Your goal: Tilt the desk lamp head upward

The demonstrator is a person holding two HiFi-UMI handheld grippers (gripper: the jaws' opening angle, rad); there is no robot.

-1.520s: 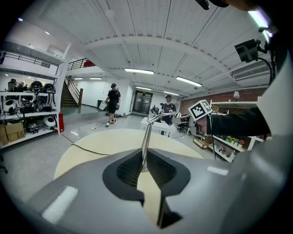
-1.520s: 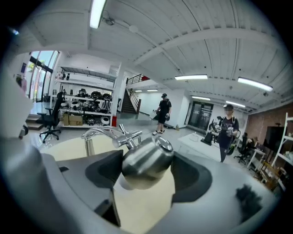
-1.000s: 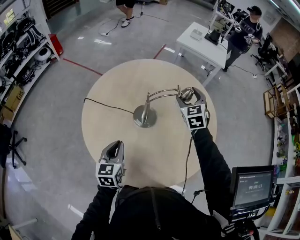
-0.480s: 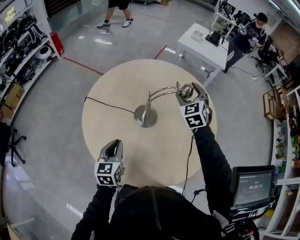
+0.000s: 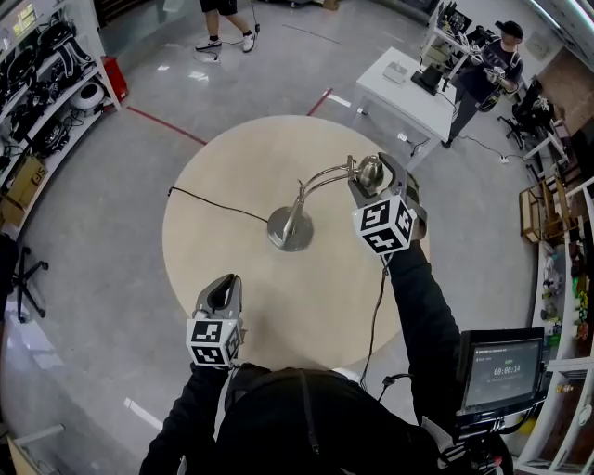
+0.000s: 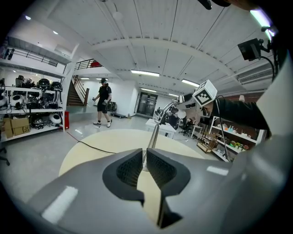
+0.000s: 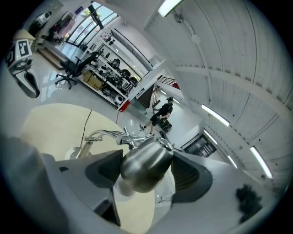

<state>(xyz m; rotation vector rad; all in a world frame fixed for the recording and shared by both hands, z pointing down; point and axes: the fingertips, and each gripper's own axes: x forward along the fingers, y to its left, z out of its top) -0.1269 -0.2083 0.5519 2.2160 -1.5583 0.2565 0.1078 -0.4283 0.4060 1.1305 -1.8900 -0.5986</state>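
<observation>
A silver desk lamp stands on a round beige table (image 5: 232,176). Its round base (image 5: 290,229) sits near the middle, and its curved arm (image 5: 325,176) reaches right to the lamp head (image 5: 370,171). My right gripper (image 5: 378,178) is shut on that head. In the right gripper view the metal shade (image 7: 145,162) fills the space between the dark pads, with the arm behind it. My left gripper (image 5: 222,289) hovers over the table's near edge, apart from the lamp. Its jaws (image 6: 143,163) stand almost together with nothing between them.
The lamp's black cord (image 5: 213,209) runs left across the table and off its edge. A white table (image 5: 408,83) with a person (image 5: 483,70) beside it stands at the back right. Another person (image 5: 223,19) walks at the far side. Shelves (image 5: 37,102) line the left wall, and a monitor (image 5: 501,371) is at the near right.
My right gripper has risen and moved slightly away with the lamp head, pulling the arm up with it. The left gripper has barely moved. The far person walked left.
</observation>
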